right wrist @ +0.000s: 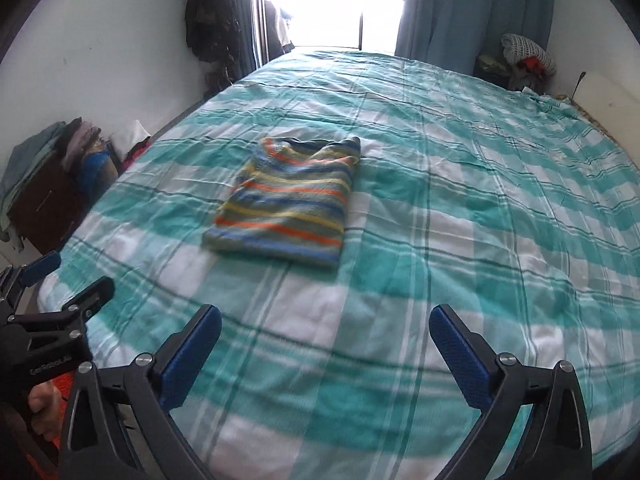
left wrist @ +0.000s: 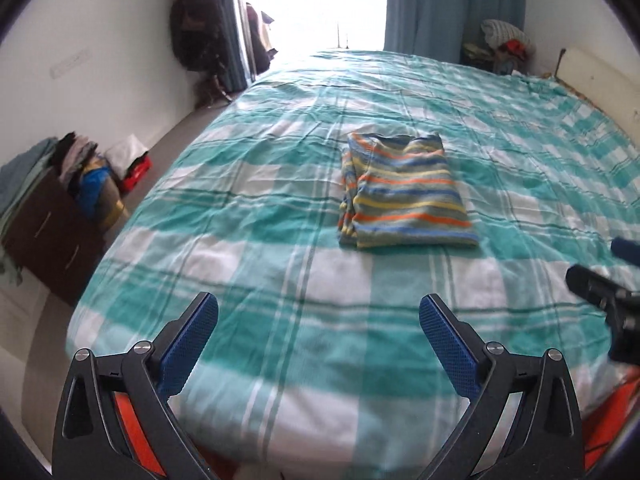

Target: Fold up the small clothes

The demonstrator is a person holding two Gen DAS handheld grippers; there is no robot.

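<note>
A small striped garment [left wrist: 404, 192], with orange, blue, yellow and grey stripes, lies folded into a neat rectangle on the teal and white checked bedspread [left wrist: 280, 280]. It also shows in the right wrist view [right wrist: 288, 204]. My left gripper [left wrist: 318, 312] is open and empty, held above the near part of the bed, well short of the garment. My right gripper [right wrist: 326, 320] is open and empty too, at the same distance, to the right of the left one. The right gripper's tip shows at the right edge of the left wrist view [left wrist: 600, 280].
A dark wooden drawer unit [left wrist: 52, 232] piled with clothes stands on the floor left of the bed. A bright doorway and teal curtain [left wrist: 452, 4] are beyond the far edge. A heap of clothes [left wrist: 504, 40] sits in the far right corner.
</note>
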